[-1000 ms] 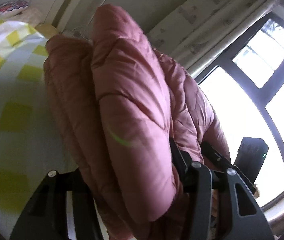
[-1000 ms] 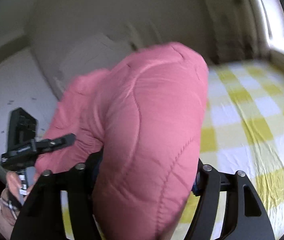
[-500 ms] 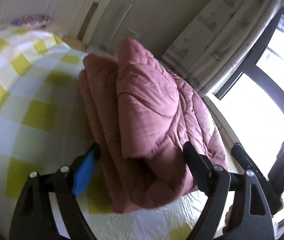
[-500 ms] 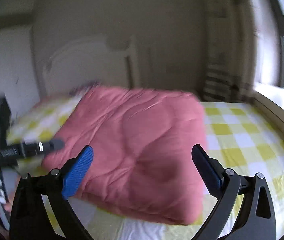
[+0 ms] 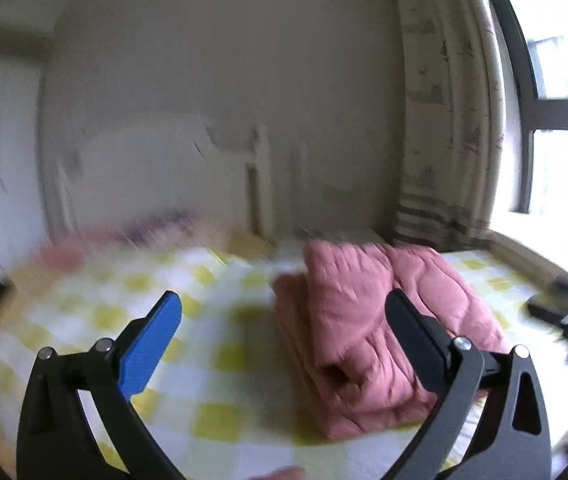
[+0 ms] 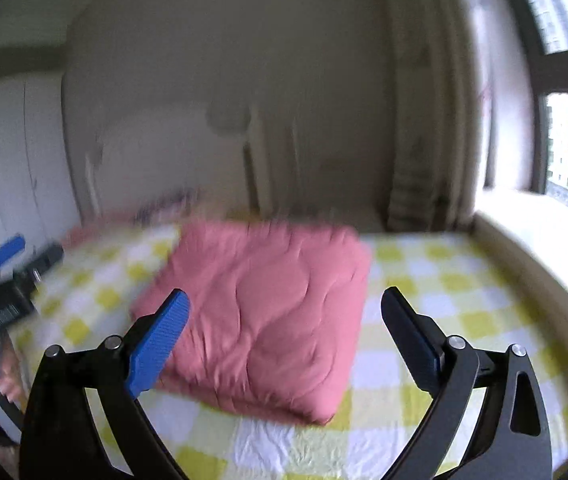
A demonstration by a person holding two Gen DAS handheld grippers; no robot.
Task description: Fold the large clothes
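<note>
Both the left gripper (image 5: 282,316) and right gripper (image 6: 284,312) have black curved frames, silver screws, and ribbed blue finger pads (image 6: 158,346).

Daylight comes from the window (image 5: 564,112) at right and glares white — both views are motion-blurred, edges bent and dark.
</note>
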